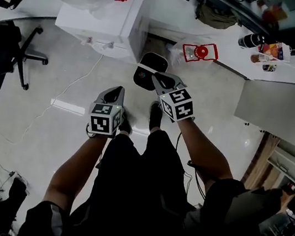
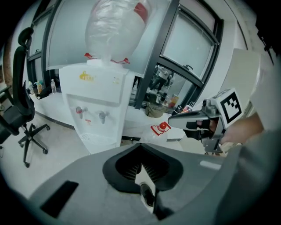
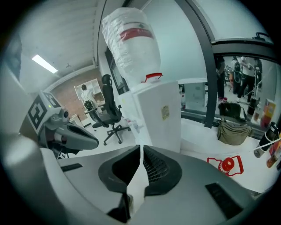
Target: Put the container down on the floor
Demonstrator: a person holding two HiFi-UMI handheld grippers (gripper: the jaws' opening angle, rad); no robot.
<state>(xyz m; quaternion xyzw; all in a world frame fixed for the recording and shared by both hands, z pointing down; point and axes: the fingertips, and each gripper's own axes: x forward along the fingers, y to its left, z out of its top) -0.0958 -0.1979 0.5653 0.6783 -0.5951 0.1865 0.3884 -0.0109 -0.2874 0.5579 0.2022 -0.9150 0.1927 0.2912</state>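
A clear container with a red lid rests on the white ledge under the windows, past both grippers, and neither touches it. My right gripper is held out in front of me, its jaws almost together with only a thin slit and nothing in it. Lower and to the left, my left gripper has its jaws meeting, also with nothing in them. Each gripper shows in the other's view: the right gripper and the left gripper.
A white water dispenser with a big clear bottle stands ahead on the left. A dark bin with a white lid sits on the floor beside it. An office chair is at far left. Bottles and a bag are on the ledge.
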